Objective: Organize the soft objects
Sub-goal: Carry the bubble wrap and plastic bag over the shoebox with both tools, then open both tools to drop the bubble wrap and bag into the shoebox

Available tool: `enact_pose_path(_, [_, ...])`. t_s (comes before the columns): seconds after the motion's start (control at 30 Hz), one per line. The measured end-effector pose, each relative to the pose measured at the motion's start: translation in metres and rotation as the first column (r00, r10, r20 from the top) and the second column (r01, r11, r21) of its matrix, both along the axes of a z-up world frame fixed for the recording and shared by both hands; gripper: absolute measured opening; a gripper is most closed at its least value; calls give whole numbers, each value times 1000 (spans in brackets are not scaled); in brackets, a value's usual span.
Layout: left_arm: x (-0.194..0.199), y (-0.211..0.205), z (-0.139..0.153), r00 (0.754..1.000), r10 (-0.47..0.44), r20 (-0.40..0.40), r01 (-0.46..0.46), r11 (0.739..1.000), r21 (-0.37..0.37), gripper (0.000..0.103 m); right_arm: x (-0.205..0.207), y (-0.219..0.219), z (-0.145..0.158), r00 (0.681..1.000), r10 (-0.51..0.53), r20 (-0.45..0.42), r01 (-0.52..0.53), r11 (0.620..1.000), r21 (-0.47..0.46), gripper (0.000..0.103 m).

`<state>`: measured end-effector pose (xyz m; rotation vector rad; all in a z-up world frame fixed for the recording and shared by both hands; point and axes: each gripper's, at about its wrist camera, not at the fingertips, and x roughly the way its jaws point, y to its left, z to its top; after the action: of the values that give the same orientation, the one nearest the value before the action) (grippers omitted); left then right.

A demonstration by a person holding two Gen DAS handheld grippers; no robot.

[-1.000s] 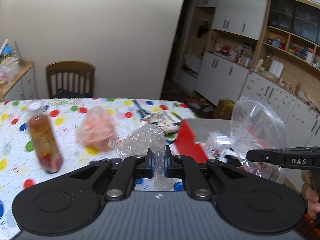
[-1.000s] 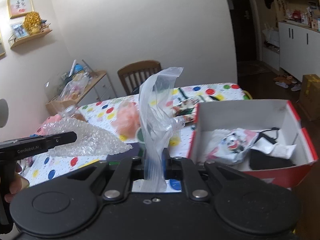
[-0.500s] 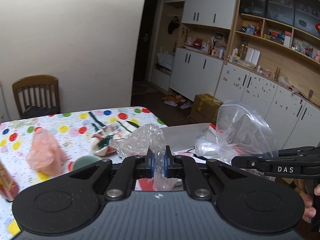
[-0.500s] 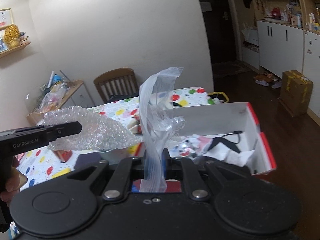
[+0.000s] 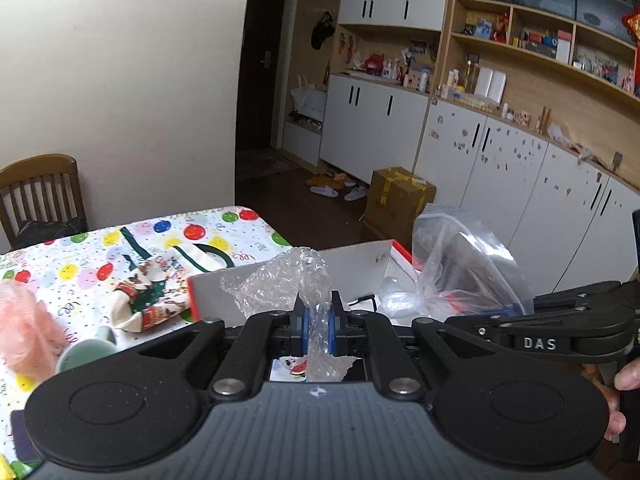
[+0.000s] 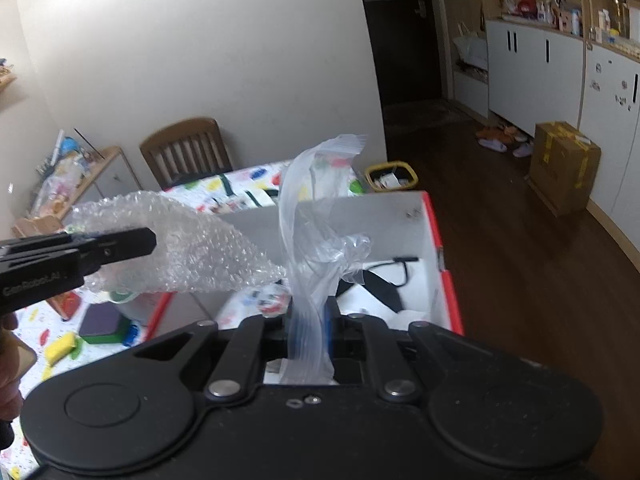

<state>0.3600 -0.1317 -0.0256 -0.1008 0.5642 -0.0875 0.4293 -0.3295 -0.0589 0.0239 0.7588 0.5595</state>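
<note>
Both grippers now hang over the box (image 6: 434, 220), left gripper (image 5: 317, 322) pinching bubble wrap (image 5: 288, 280), right gripper (image 6: 310, 322) clamping upright zip bag (image 6: 316, 216).

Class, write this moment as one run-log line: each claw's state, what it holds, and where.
left claw: shut on bubble wrap | right claw: shut on zip bag | both held above red-edged box | table: pink puff remains

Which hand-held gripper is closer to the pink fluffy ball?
Left. The left hand-held gripper has the pink fluffy ball off to its left; the right hand-held gripper is farther right.
</note>
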Motion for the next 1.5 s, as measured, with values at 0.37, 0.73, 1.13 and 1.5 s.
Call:
enact_pose_path(0.37, [49,-25,-28,999,-14,-46,14,1000,17,8,46,8,-27,1000,0,-31,-3,996,-86,9])
enact_pose_path(0.73, [77,-28,-60,990,41,-134,-37,999,38,8,65,18,-51,998,21,-57,-30,987,-160,9])
enact_pose_path(1.13, [91,-24,-86,953,62,-295,-49,997,51,8,68,20,-60,996,40,-81,-54,982,-179,10])
enact_pose_path(1.5, [91,-19,-95,938,51,-343,-37,998,47,9,65,18,-64,994,48,-95,-65,981,-182,24])
